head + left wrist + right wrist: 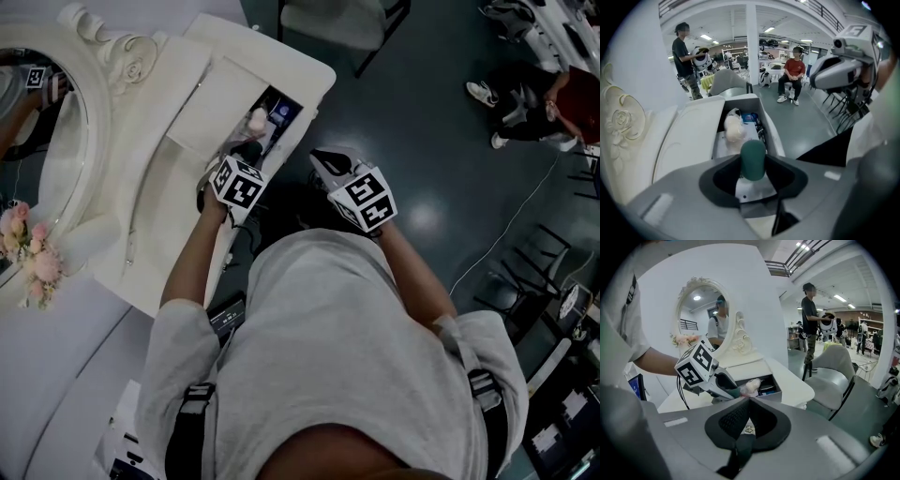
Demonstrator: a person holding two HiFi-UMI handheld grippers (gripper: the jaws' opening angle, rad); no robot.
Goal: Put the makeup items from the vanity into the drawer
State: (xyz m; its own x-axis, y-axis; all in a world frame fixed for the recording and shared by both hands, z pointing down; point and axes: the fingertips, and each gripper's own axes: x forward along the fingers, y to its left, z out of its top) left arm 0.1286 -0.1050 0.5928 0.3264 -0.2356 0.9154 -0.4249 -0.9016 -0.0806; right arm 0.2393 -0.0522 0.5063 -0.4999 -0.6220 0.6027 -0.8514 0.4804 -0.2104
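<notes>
While the person stood at the white vanity, its counter (234, 66) filled the left of the head view, with the oval mirror (47, 141) in a carved frame at the far left and pink flowers (28, 248) at the mirror's near edge. Beyond the counter stood a grey chair (834, 376). Farther off, one person (686, 61) was on their feet and another (793, 75) sat in a red top.

The drawer (771, 136) was pulled open on the side of the counter nearest the person. Over it, pointing steeply down, hung the left gripper (246, 152). Its jaws were apart, and a green cylinder (753, 159) stood between them above the near end of the drawer, with dark gaps showing on either side of it. Just right of it and clear of the counter, the right gripper (328, 161) had its jaws together with nothing between them.

Inside the drawer, a pale puff (733, 129) in clear wrap lay just beyond the cylinder. A small blue item (750, 117) lay at the far end, touching or nearly touching the puff.
</notes>
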